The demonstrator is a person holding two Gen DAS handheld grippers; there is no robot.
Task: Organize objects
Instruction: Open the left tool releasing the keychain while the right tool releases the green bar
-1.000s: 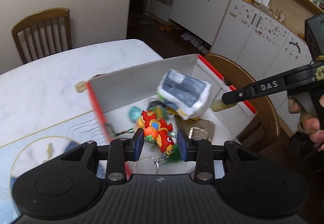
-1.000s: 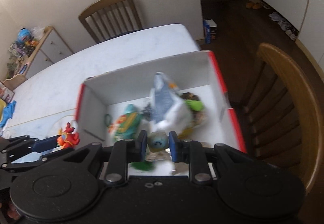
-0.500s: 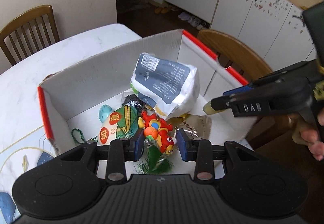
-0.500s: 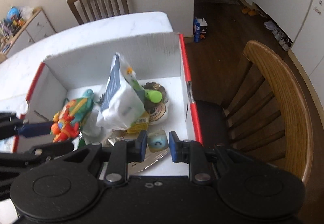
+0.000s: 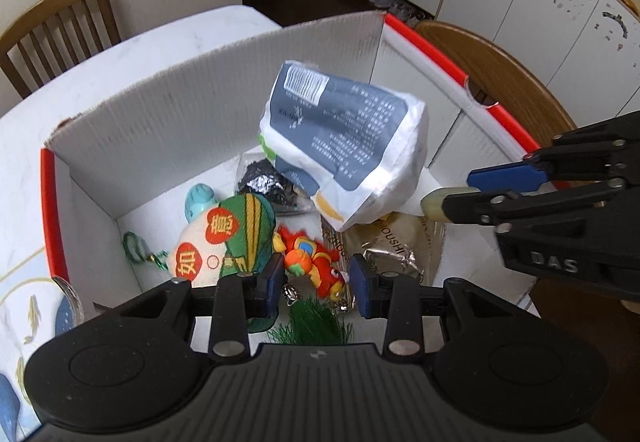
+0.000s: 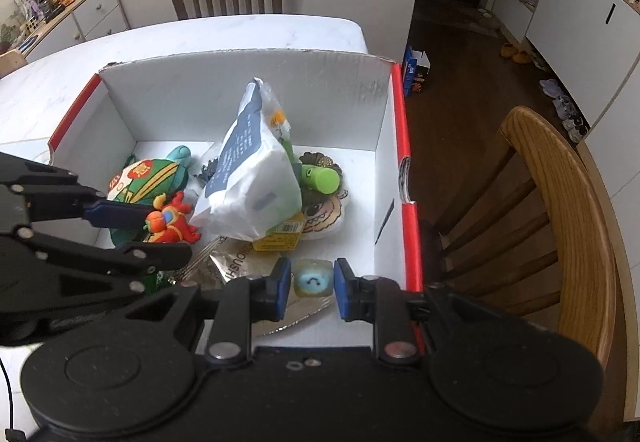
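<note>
My left tongs (image 5: 316,279) pinch a small red-orange plush toy (image 5: 314,264) w/ keyring, low over the red-edged white cardboard box (image 6: 248,90). Box already holds several things. Right tongs (image 6: 308,281) grip a pale translucent cube (image 6: 313,277), smiley-faced, over the box's near right corner. Both left to drop.

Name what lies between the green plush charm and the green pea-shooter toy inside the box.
The white-and-grey packet, leaning on the pile; the right wrist view shows it.

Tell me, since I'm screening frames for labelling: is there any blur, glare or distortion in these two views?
Left wrist view: sharp, and the fisheye bows the box walls. Right wrist view: sharp too, with the chair curved at the edge and mild glare on the foil packet.
</note>
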